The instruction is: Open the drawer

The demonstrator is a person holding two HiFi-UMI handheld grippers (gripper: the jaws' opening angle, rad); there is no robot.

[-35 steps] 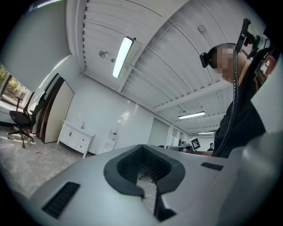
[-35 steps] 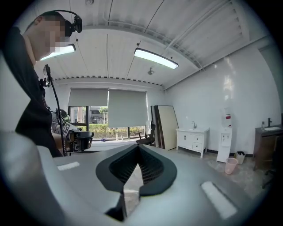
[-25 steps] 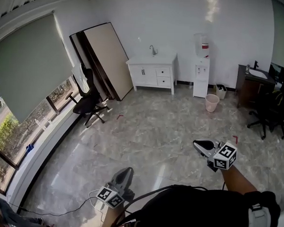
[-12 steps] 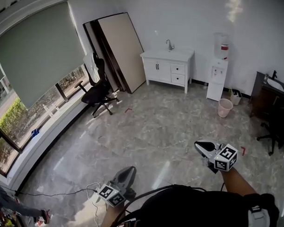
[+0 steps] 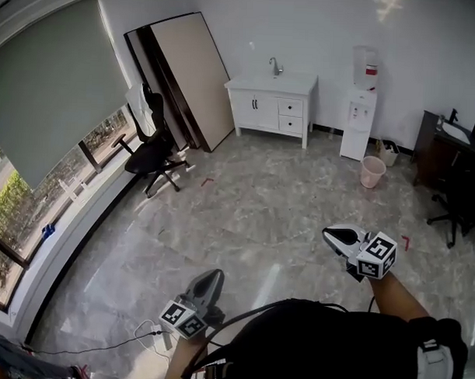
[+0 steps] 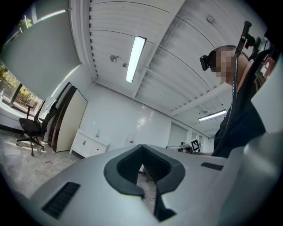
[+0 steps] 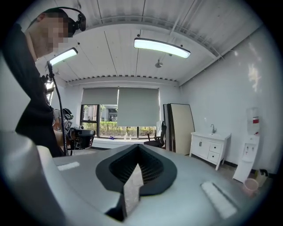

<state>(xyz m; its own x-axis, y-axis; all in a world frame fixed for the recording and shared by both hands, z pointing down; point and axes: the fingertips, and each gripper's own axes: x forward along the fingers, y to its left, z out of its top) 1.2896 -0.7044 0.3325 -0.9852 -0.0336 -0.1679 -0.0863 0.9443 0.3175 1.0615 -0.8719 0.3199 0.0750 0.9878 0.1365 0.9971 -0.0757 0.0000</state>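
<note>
The drawers (image 5: 291, 115) sit in the white sink cabinet (image 5: 256, 108) at twelve o'clock, well apart across the floor. Left tongs (image 5: 209, 279) and right tongs (image 5: 335, 236) are pressed together and empty, likely because nothing is within reach.

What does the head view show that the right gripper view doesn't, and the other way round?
Head view only: the cable lying on the floor at lower left, and the dark desk at far right.

Right gripper view only: the ceiling light, and the right gripper with its jaws closed together and nothing between them.

Both: the white cabinet whose drawers look closed, the water dispenser, the pink bin and the black office chair, all far across the floor.
</note>
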